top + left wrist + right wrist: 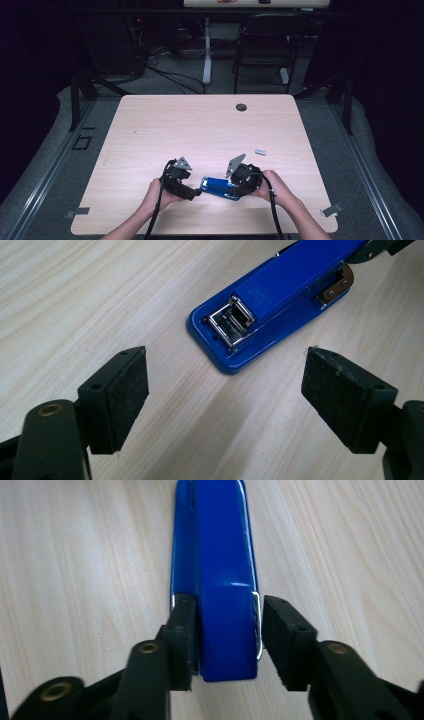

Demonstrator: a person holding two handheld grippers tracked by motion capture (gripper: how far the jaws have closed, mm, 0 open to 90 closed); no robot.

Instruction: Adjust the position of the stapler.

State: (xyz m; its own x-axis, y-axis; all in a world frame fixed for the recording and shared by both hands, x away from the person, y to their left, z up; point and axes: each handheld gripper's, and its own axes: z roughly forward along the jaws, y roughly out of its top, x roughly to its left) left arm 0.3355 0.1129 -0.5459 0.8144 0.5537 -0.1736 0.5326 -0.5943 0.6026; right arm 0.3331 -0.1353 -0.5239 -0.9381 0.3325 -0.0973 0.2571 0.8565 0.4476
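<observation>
A blue stapler (pixel 220 188) is lying near the table's (pixel 200 125) front edge as the right gripper (pixel 227 640) is straddling its rear end, 1 pad touching, a small gap beside the other. The left gripper (pixel 225 395) is hovering wide open at its metal nose. Rigid, glossy and likely slippery, it looks best gripped across its flat sides.

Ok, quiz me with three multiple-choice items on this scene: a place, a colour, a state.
1. Where does the small silver piece lie?
A. on the table, apart from the stapler
B. on top of the stapler
C. between a gripper's jaws

2. What colour is the stapler?
A. red
B. blue
C. black

3. How is the left gripper?
A. shut on the stapler
B. shut, empty
C. open, empty

Answers:
1. A, it sits alone on bare wood.
2. B, its body is glossy blue.
3. C, its pads stand wide apart, short of the stapler's front.
</observation>
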